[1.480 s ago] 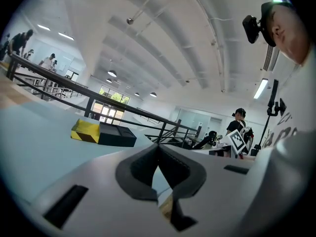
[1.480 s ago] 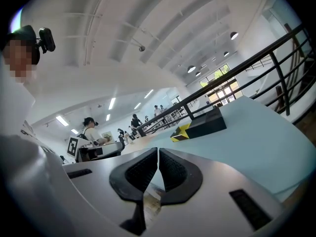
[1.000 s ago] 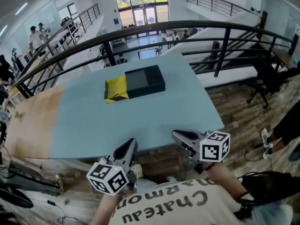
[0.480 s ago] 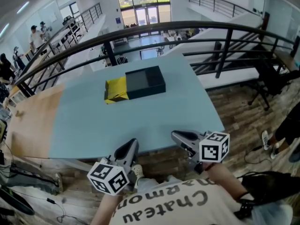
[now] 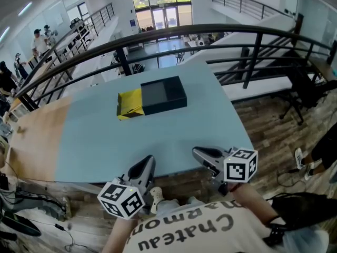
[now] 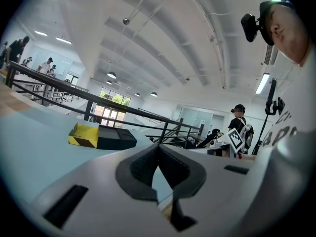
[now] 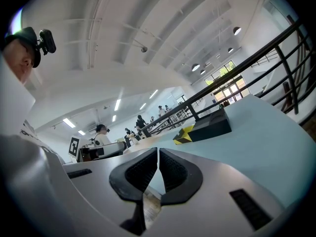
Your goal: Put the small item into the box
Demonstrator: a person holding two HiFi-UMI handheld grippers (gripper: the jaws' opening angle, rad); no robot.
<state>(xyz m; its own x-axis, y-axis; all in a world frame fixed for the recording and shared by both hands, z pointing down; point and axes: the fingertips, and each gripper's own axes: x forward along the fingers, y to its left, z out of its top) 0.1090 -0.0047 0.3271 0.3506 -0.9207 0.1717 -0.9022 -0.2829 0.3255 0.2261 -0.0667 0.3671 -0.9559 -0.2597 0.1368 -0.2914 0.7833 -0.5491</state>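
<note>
Left gripper (image 5: 146, 165) and right gripper (image 5: 198, 153) stay at the near edge of the table (image 5: 158, 136), jaws together and empty; nothing has shifted. The yellow small item (image 5: 130, 103) lies against the black box (image 5: 164, 93), well apart from both grippers: the approach is judged not yet begun.

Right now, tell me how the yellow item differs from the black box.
The item is yellow with black stripes; the box is plain black. The item is smaller than the box. Both rest on the table, touching, the item at the box's left in the head view.
</note>
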